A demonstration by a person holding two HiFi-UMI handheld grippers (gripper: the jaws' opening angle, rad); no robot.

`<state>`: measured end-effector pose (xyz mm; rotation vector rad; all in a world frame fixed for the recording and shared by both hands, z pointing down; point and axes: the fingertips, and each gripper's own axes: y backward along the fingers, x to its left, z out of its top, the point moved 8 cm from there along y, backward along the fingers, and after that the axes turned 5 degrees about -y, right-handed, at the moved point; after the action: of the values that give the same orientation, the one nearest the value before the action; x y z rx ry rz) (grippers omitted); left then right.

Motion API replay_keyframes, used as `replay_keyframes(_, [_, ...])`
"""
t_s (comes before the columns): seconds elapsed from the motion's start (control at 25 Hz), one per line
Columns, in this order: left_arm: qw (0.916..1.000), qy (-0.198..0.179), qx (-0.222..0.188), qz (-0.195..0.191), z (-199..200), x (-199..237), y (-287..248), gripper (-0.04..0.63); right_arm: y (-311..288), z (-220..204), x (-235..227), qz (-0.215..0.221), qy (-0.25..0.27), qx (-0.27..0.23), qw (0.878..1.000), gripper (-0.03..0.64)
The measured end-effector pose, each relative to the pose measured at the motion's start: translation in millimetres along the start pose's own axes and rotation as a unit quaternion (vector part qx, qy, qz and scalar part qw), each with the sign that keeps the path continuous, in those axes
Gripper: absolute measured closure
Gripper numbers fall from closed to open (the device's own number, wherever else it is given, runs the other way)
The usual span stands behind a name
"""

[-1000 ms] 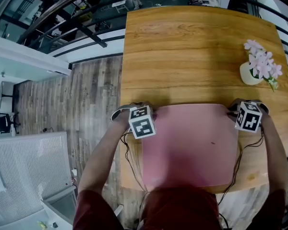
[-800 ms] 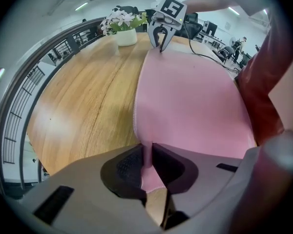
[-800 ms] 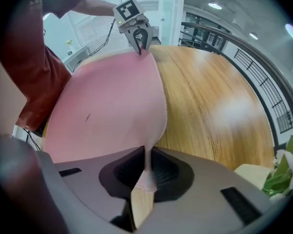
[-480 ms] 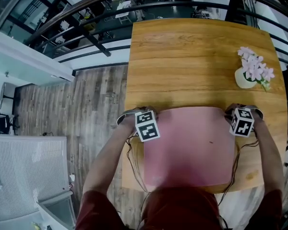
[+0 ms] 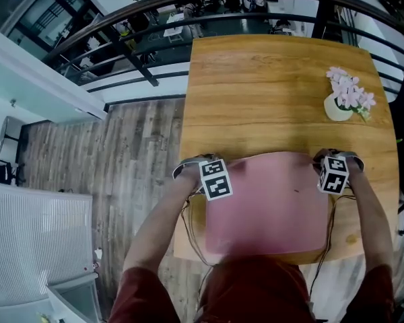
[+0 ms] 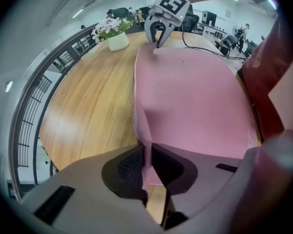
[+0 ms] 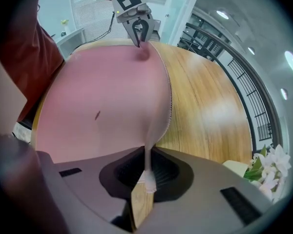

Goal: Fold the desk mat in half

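While the pink desk mat (image 5: 269, 207) lay across the lower middle of the wooden table (image 5: 269, 93) in the head view, its two far corners were lifted off the wood. The left gripper (image 6: 147, 169), jaws just closed in, pinched the mat's upper-left corner, and the right gripper (image 7: 147, 172), likewise just closed in, pinched the upper-right corner. A white vase of pink flowers (image 5: 338, 108) stood at the table's upper right, apart from the mat.
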<state>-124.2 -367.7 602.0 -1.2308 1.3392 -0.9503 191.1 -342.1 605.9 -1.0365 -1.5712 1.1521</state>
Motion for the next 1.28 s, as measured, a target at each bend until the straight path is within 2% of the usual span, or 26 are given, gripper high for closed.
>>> replay_keyframes(0.36, [0.9997, 0.011, -0.02, 0.005, -10, -22, -10, 0.532, -15, 5, 37, -0.012, -0.006, 0.013, 1.0, 0.568])
replay_keyframes(0.6, [0.9995, 0.014, -0.028, 0.0, -11, -29, -6, 0.532, -11, 7, 40, -0.026, -0.024, 0.013, 0.999, 0.569])
replay_keyframes(0.76, [0.999, 0.027, -0.033, 0.011, -9, -39, -5, 0.535, -8, 1, 46, -0.041, -0.032, 0.003, 0.999, 0.572])
replay_keyframes(1.12, [0.9989, 0.042, -0.01, 0.016, -2, -79, 1, 0.536, 1, -5, 85, -0.044, -0.009, 0.004, 0.999, 0.574])
replay_keyframes(1.28, [0.9992, 0.037, -0.001, 0.016, 0, -104, 6, 0.537, 6, -13, 105, -0.044, -0.003, 0.008, 0.999, 0.575])
